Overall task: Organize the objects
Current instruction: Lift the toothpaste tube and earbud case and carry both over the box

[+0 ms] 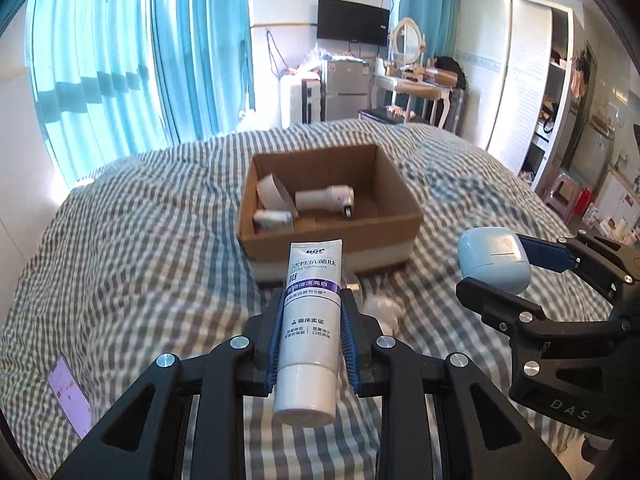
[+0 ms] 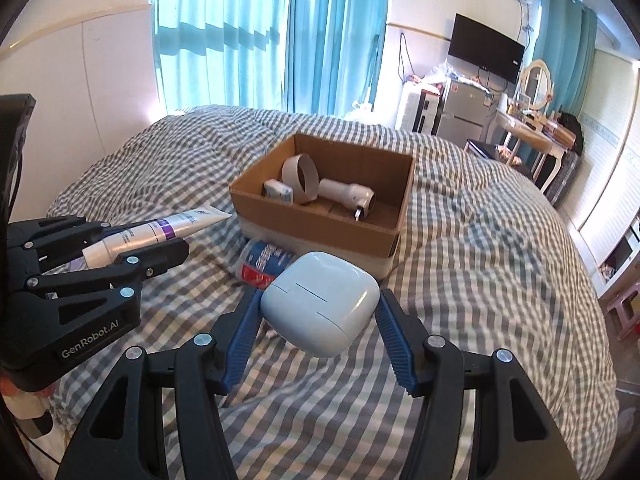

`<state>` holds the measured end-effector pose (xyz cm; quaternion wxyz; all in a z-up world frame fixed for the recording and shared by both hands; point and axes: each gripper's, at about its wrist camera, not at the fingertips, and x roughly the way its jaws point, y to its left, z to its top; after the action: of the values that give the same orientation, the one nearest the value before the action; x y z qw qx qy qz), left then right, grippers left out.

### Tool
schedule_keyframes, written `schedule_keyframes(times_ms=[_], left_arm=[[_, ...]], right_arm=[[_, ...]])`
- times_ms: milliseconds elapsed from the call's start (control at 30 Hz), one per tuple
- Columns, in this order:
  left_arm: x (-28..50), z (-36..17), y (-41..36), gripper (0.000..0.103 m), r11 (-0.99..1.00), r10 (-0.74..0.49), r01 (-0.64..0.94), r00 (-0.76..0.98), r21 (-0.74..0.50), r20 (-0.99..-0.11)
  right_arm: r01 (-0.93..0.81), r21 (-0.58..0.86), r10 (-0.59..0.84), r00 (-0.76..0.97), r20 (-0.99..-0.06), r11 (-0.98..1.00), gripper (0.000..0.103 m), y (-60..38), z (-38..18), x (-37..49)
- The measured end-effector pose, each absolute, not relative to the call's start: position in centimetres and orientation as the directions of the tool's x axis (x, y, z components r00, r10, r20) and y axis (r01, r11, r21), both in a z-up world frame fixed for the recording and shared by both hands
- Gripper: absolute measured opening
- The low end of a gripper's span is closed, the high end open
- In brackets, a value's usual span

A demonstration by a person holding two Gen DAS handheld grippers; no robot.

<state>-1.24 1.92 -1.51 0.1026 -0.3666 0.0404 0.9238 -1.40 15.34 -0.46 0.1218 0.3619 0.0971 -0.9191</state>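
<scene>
Left wrist: toothpaste tube (image 1: 310, 320) reads "BOP" (white, purple band).

In the one cardboard box (image 2: 320, 220): one tape roll (image 2: 300, 178), one small carton (image 2: 278, 191), one white handheld device (image 2: 348, 194)

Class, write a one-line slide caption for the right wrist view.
Right gripper holds a pale blue case above the checked bed, facing a cardboard box.

You face the bed (image 1: 120, 248) in grey-white check | behind the bed: teal curtains (image 1: 120, 60), daylight through them | past the bed's far end: wall TV (image 1: 353, 21), small fridge (image 1: 346, 88), white dressing table (image 1: 416, 88) with oval mirror | right of the bed: white wardrobe (image 1: 516, 72)
</scene>
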Motion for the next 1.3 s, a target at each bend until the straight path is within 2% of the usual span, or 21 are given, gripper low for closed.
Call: schedule_keyframes(times_ms=[267, 667, 1000, 1300], left_arm=[[-5.3, 0.6, 2.1, 0.026, -0.979, 0.158, -0.206, -0.735, -0.006, -0.659], [-13.1, 1.2, 3.3, 0.026, -0.982, 0.139, -0.191, -0.735, 0.007, -0.663], [-20.3, -0.4, 4.7, 0.026, -0.98, 0.145, -0.199, -0.708, -0.001, -0.691], [-25.3, -4.5, 5.8, 0.026, -0.969, 0.166, -0.246, -0.664, 0.003, -0.729]], right_arm=[[0.301, -0.113, -0.156, -0.737, -0.658, -0.947, 0.058, 14.5, 2.1, -4.9], [0.287, -0.085, -0.166, -0.745, -0.646, -0.954, 0.058, 14.8, 3.3, -12.7], [0.257, -0.059, -0.155, -0.735, -0.66, -0.965, 0.058, 15.7, 2.7, -20.4], [0.254, -0.074, -0.127, -0.691, -0.711, -0.965, 0.058, 16.5, -1.0, -26.6]])
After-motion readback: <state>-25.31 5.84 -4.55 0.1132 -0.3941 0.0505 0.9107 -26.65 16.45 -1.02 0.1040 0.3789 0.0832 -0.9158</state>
